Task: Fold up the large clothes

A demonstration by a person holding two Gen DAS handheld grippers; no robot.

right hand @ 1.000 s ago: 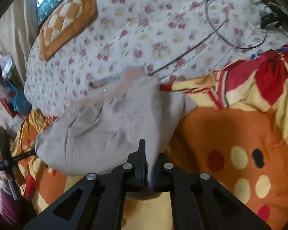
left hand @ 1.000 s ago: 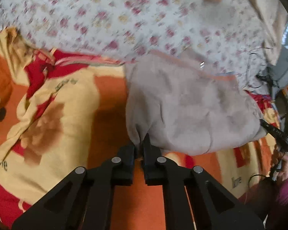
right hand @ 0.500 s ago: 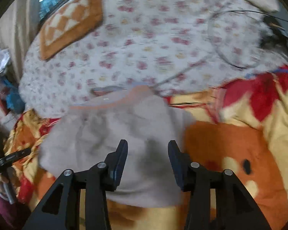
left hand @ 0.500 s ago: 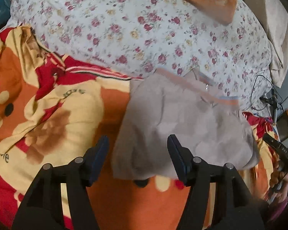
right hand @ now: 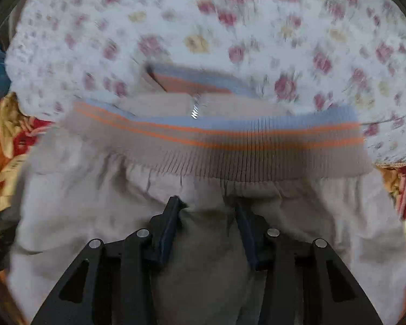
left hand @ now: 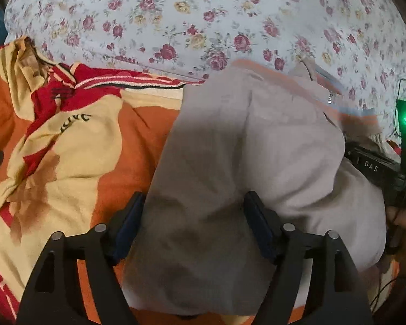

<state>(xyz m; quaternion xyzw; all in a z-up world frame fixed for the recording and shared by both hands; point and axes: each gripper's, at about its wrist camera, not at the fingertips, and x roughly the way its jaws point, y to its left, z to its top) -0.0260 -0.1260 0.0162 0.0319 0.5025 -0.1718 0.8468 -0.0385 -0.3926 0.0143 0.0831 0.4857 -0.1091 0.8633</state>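
Jacket (left hand: 246, 162) between open left claw (left hand: 195, 211) fingers

Floral bed (left hand: 203, 13) under cartoon blanket (left hand: 67, 140), beige jacket (left hand: 243, 162)

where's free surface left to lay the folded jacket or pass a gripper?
Free: orange-yellow blanket left of the beige jacket, and the floral sheet beyond its striped hem. Crowded: the jacket's right side, where the right hand-held gripper and cables sit. Left hand-held gripper straddles the jacket, open.

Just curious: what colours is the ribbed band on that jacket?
Taupe ribbed band with thin orange stripes and a pale blue edge; clearest in the right wrist view.
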